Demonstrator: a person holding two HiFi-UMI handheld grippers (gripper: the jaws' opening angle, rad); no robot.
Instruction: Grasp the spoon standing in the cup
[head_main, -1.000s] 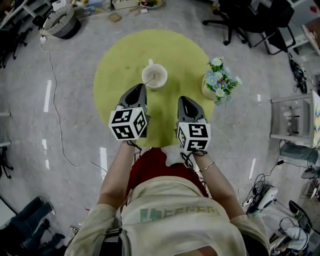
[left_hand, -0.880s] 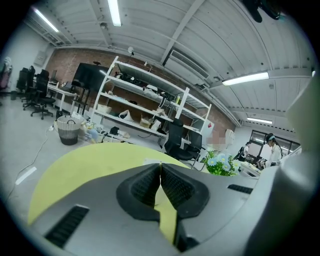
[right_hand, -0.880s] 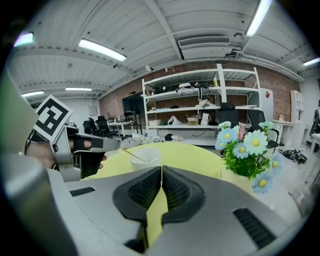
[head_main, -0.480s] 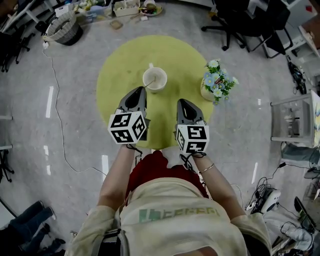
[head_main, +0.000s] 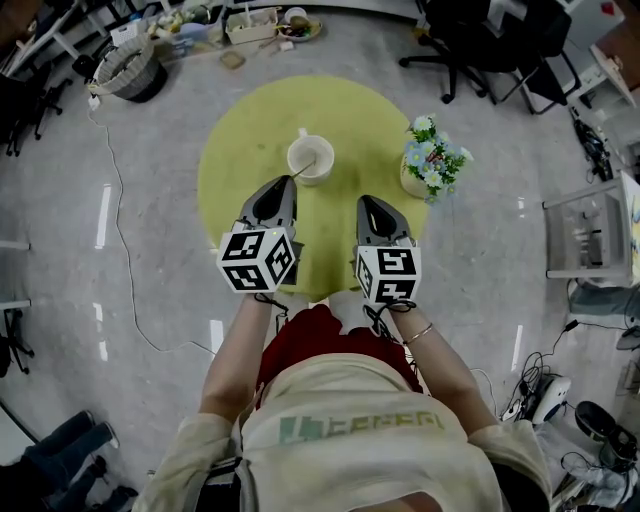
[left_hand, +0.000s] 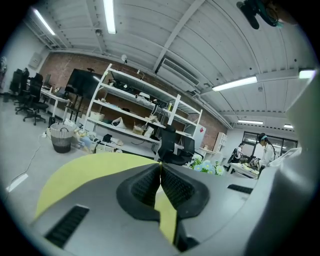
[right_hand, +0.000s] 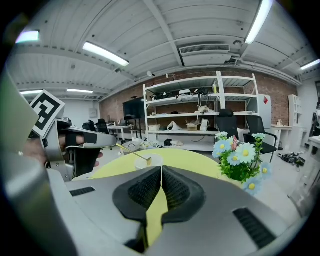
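The spoon stood in the white cup on the round yellow table, bowl end down inside and handle tipped out over the rim toward 7 o'clock in the head view. Its long axis ran roughly from 1 to 7 o'clock, slanted rather than upright. The free end of the handle pointed at the tip of my left gripper, which sat at about 7 o'clock from the cup. The handle end lay just beside that tip, but I could not tell whether they touched. My left jaws were pressed together, ribbed pads meeting along one thin seam, and nothing showed between them. My right gripper hung at about 5 o'clock from the cup, apart from it, jaws likewise closed on nothing. A pot of blue and white flowers stood at 3 o'clock from the cup, near the table's edge.
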